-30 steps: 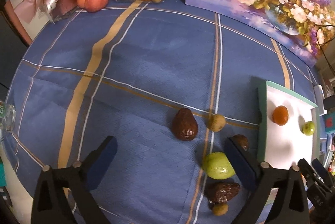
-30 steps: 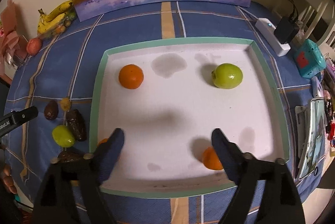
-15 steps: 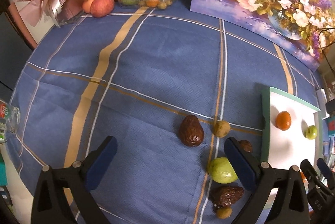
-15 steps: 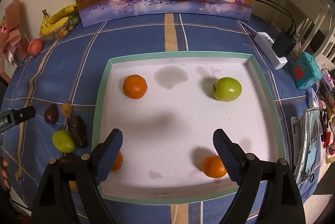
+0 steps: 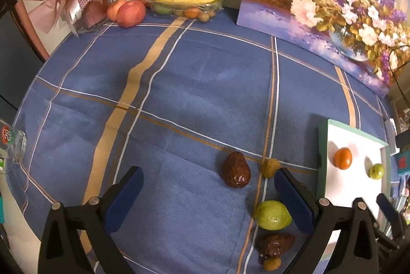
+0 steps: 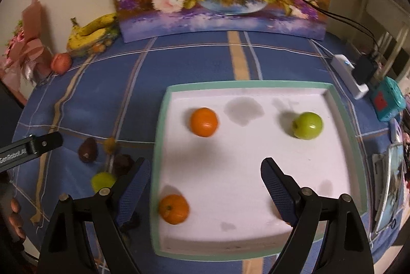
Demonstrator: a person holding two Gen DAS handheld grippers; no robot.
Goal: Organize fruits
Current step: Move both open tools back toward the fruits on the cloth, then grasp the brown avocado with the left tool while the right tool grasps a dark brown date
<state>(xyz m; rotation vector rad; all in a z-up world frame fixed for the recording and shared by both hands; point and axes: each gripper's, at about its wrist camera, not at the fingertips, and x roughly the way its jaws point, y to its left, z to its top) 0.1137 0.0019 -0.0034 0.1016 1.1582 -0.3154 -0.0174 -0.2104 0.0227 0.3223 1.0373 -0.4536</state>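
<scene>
With both the left tool [image 5: 207, 193] and right tool [image 6: 205, 180] spread wide and empty, the green fruit [image 5: 273, 215] at lower right could roll off if nudged.

Third orange [image 6: 288, 222] behind right tongs [image 6: 205, 184]

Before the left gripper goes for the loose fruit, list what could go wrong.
1. The green fruit lies close to a dark avocado and the left gripper's right finger; closing could knock neighbours away.
2. Round fruit may roll on the cloth.
3. The right gripper hangs over the tray's left side, so the two could collide.
</scene>
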